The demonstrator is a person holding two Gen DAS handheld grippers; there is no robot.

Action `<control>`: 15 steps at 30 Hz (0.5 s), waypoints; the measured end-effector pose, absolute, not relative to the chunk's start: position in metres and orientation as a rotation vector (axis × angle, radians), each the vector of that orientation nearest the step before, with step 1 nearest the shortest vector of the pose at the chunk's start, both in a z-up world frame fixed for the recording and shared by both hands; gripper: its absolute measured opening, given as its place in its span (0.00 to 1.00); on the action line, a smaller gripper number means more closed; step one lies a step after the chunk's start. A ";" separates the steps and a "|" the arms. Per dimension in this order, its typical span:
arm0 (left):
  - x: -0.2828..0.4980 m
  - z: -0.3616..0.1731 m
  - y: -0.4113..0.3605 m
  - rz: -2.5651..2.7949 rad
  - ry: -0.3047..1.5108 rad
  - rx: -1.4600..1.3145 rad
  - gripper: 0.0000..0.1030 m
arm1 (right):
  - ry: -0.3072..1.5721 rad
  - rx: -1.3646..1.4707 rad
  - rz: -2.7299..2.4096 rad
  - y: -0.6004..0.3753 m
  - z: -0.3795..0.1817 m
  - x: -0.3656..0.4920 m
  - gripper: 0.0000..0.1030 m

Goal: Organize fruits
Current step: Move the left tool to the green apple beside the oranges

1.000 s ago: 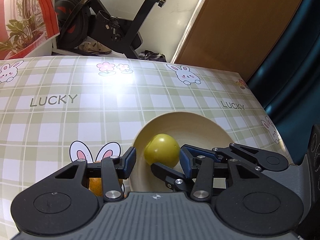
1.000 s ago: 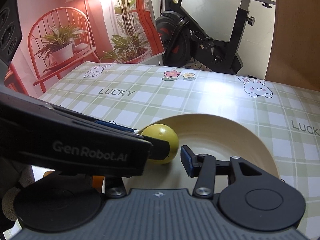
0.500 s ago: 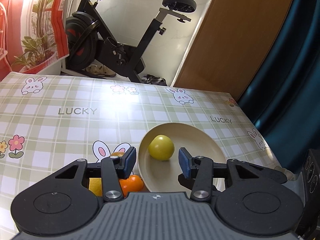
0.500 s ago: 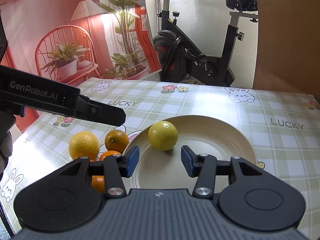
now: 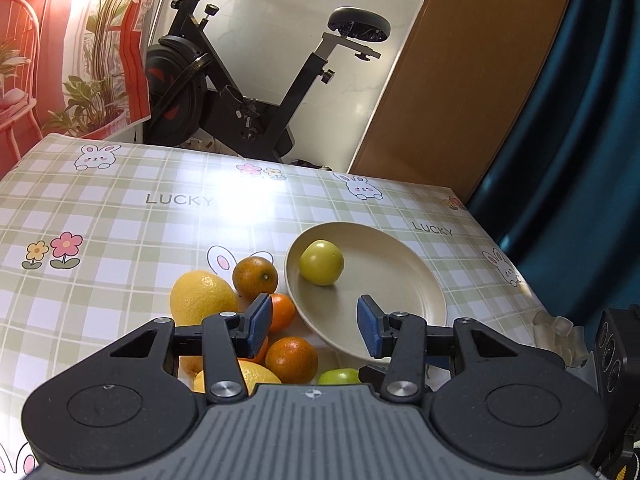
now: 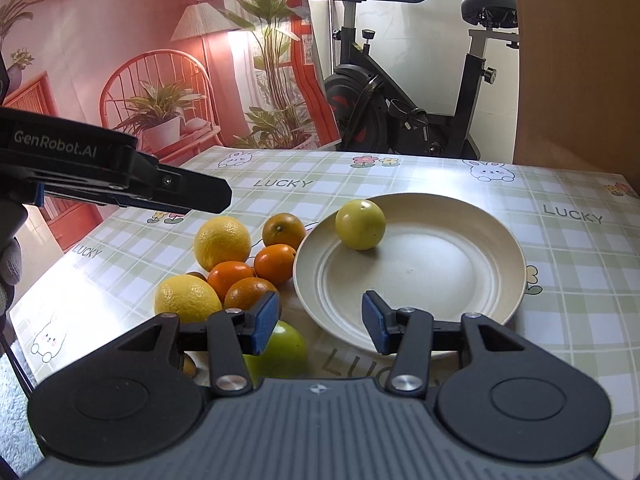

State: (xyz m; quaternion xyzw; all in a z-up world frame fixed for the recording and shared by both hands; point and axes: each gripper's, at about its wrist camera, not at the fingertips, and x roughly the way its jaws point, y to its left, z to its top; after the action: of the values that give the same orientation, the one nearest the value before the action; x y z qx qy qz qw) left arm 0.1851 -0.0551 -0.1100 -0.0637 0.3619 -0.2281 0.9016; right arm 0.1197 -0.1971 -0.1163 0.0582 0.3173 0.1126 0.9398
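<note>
Exercise bike (image 5: 256, 92); wall mural (image 6: 132, 60)

The tablecloth (image 6: 560, 280) looks like smooth plastic and is glossy, with a bright glare near its far edge. The cream plate (image 6: 500, 280) has a matt, smooth surface. The lemons (image 6: 222, 242) have a rough, dimpled skin; the yellow-green fruit (image 6: 360, 224) is smooth. The left gripper (image 5: 312, 330) is matt black plastic with ribbed blue pads (image 5: 260, 322) and shiny metal screws (image 5: 223, 389).
</note>
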 end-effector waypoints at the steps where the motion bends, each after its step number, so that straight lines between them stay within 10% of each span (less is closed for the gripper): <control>1: 0.183 -0.112 -0.053 -0.470 0.753 -0.135 0.47 | 0.654 0.116 0.242 -0.194 -0.118 0.118 0.48; 15: 0.175 -0.134 -0.072 -0.590 0.817 -0.105 0.42 | 0.726 0.047 0.323 -0.166 -0.139 0.115 0.50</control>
State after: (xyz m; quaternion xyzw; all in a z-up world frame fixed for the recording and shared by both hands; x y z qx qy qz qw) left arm 0.1749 -0.0722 -0.1345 -0.0502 0.3913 -0.2828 0.8743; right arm 0.1153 -0.1665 -0.1393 0.0230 0.3533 0.1571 0.9219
